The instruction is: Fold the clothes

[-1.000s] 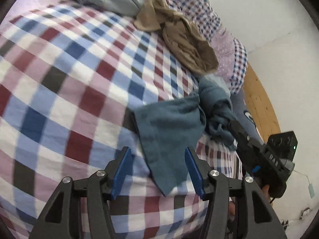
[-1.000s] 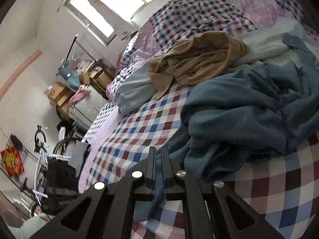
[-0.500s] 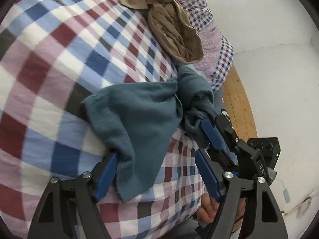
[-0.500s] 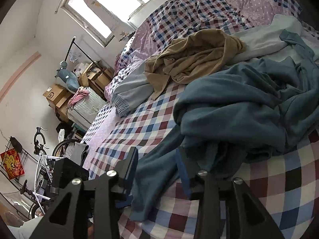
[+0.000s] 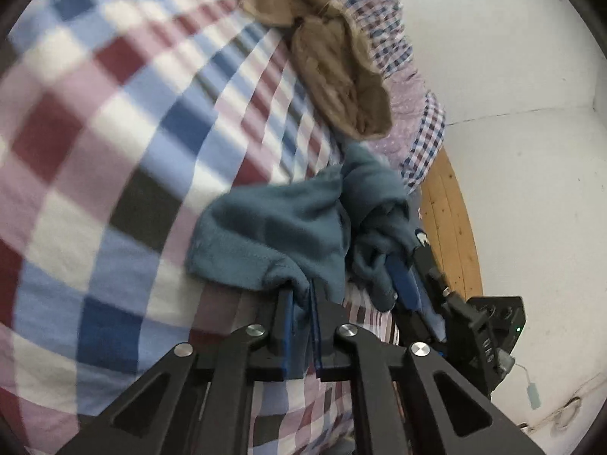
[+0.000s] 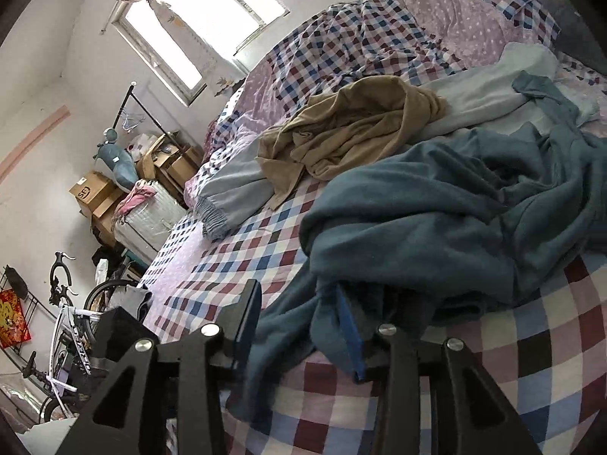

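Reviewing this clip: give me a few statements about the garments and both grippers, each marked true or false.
1. The left gripper is shut on the teal garment's edge. True.
2. The right gripper is clamped tight. False: its jaws stand apart, with teal cloth lying between them.
3. A tan garment lies crumpled on the checked bedspread. True.
4. The teal garment is already folded flat. False: it is bunched up.
5. A bicycle stands beside the bed. True.
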A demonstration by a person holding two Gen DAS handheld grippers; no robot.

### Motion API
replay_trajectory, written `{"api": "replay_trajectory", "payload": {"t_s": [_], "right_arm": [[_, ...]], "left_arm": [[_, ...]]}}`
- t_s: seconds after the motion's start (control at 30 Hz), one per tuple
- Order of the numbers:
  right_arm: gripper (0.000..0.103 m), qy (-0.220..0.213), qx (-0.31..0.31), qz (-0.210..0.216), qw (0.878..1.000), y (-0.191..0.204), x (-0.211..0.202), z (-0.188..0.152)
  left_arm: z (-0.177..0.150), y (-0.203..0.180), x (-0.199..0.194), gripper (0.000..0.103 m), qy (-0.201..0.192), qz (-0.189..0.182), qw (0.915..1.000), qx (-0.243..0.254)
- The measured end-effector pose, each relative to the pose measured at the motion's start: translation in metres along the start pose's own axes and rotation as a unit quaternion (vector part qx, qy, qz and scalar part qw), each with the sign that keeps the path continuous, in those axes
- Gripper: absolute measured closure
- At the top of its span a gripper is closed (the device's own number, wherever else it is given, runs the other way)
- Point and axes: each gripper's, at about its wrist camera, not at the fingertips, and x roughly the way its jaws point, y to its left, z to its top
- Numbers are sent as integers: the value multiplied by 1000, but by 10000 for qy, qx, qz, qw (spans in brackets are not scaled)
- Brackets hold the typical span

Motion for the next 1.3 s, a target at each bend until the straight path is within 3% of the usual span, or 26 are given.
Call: {"api": "replay_trajectory", "payload": {"t_s": [0.1, 0.23, 0.33, 0.53, 0.73, 0.8, 0.87, 0.97, 1.13, 1.3], "right_arm": [[59, -60, -90, -75, 9999, 1, -3, 1], [59, -160, -396, -219, 9988, 7, -11, 3], [59, -265, -913, -536, 9940, 15, -19, 6], [59, -562, -1863, -1601, 9677, 23, -31, 10], [60, 41, -2121, -2054, 9554, 15, 5, 4], [65, 104, -2112, -2012, 9565, 11, 10, 3], [88, 91, -2078, -2065, 9561, 11, 9, 3], [94, -144, -1926, -2153, 9573, 8, -3, 9], [95, -737, -1490, -2387, 9568, -4, -40, 23], [96, -1223, -952, -2780, 9480, -28, -78, 31]], "left_arm": [[14, -5, -24, 98, -583, -20, 9982, 130], [43, 3, -67, 99, -1449, 25, 9894, 7], [59, 13, -88, 99, -1770, 26, 9840, -183], [66, 15, -96, 100, -1966, 233, 9802, -79], [69, 11, -100, 100, -2076, 286, 9778, 65], [70, 11, -105, 100, -2107, 303, 9771, 68], [72, 11, -109, 100, -2171, 340, 9755, 63], [75, 12, -117, 100, -2293, 380, 9726, 68], [84, 18, -135, 100, -2577, 387, 9654, -74], [89, 26, -157, 100, -2954, 439, 9541, -226]]}}
